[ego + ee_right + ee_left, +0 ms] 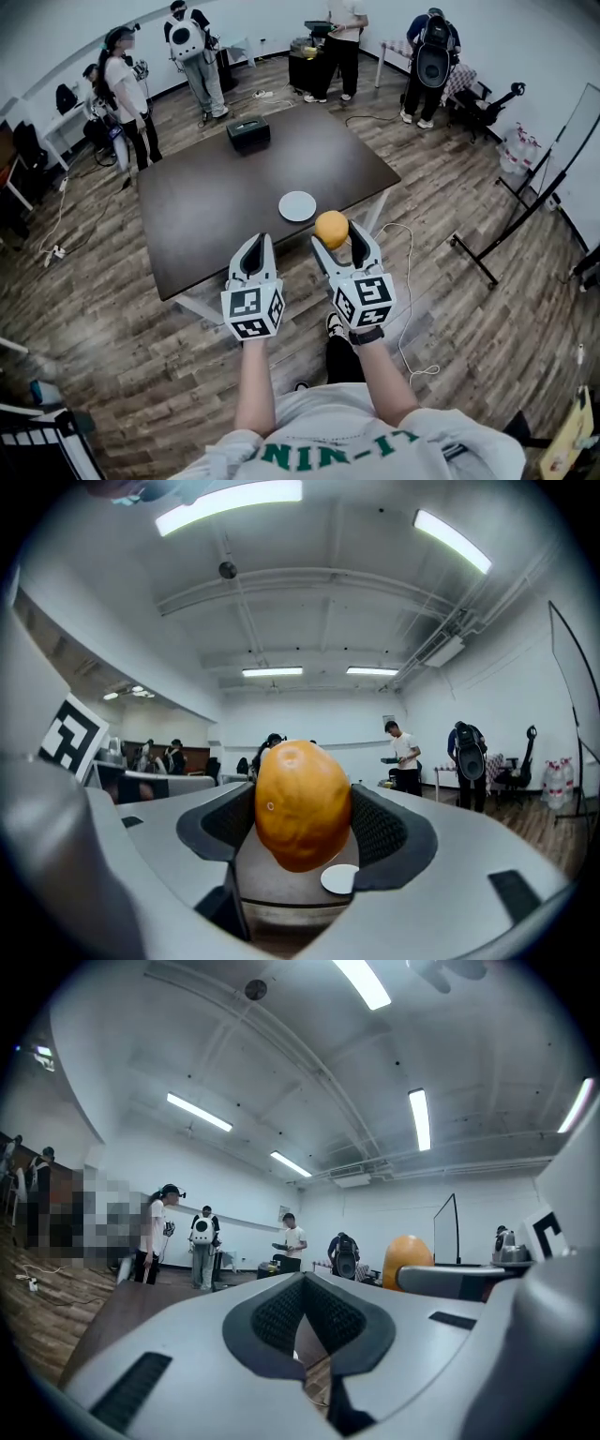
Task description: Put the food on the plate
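An orange fruit sits between the jaws of my right gripper, which is shut on it and holds it in the air over the table's near edge. In the right gripper view the orange fruit fills the gap between the dark pads. The small white plate lies empty on the dark table, just ahead and left of the fruit; the plate also shows below the fruit. My left gripper hovers beside the right one, shut and empty. From the left gripper the fruit shows to the right.
A black box stands at the table's far end. Several people stand around the room beyond the table. A cable runs over the wooden floor to the right, next to a black stand.
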`<state>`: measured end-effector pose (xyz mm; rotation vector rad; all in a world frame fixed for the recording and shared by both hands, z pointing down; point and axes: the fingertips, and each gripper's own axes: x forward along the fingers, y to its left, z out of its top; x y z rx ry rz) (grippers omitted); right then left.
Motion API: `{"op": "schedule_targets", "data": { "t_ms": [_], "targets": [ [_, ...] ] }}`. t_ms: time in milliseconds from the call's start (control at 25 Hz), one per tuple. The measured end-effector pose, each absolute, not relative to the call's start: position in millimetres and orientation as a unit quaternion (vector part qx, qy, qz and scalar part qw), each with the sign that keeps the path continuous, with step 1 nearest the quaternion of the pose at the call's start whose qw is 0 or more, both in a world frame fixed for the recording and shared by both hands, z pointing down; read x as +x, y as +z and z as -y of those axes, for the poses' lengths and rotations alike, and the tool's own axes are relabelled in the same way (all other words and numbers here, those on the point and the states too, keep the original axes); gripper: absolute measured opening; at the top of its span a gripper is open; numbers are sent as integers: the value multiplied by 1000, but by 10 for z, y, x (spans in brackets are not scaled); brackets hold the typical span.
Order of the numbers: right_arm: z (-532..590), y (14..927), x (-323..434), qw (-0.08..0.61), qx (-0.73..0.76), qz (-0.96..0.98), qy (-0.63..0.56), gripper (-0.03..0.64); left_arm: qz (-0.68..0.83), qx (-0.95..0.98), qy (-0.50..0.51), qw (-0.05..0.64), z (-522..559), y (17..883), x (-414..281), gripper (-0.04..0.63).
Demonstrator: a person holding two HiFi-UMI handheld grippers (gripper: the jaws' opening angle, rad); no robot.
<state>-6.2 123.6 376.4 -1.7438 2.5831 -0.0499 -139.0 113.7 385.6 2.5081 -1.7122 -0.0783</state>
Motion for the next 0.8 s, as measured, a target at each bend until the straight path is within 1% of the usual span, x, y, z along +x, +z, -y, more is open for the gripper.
{"op": "schedule_targets", "data": {
  "t_ms": [80,200,440,680,800],
  "targets": [
    [-939,3785,-55,0,-553,-833,-3,325,570,820,-26,48,-846,3876,-1353,8],
    [-447,3732,-37,15,-530,-848,-7,325,588,808,-25,39,-374,3839,-1311,8],
    [573,3506,278,35,-494,-868,1,325,609,792,-18,17,510,3687,-968,8],
    [1381,3453,489,30,-467,-884,4,325,638,768,-39,39,1280,3678,-854,8],
    [1736,3462,605,29,-462,-886,4,325,649,759,-47,38,1553,3673,-825,8]
  ]
}}
